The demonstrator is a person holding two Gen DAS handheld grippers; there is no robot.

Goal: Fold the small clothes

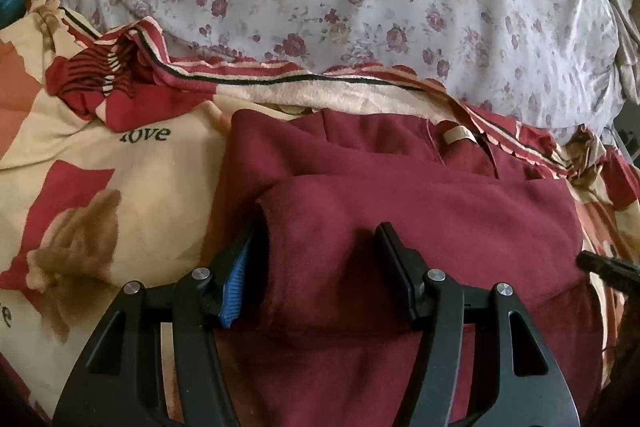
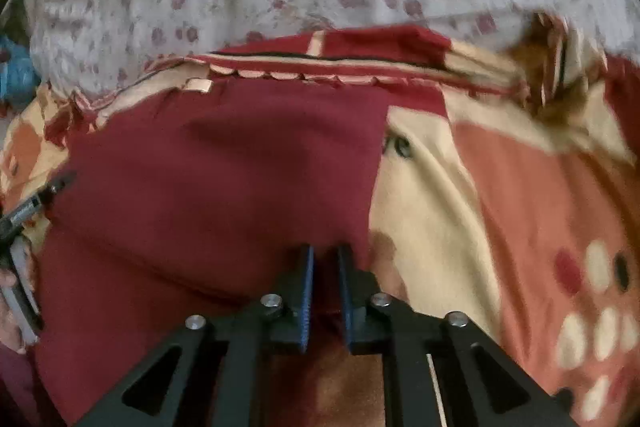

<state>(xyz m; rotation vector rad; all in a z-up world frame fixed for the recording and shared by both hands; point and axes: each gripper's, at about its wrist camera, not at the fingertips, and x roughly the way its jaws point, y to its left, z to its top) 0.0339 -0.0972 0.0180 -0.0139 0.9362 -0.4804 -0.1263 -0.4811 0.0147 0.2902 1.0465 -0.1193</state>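
The maroon garment (image 1: 400, 163) lies partly folded on the bed; left tool (image 1: 316, 259) spread wide, right tool (image 2: 325, 263) clamped on its edge, final fold pending.

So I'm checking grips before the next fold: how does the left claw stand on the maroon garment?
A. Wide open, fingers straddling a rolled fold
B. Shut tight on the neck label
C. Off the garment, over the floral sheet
A: in the left wrist view the left claw is wide open, a rolled fold of the maroon garment bulging between its fingers.
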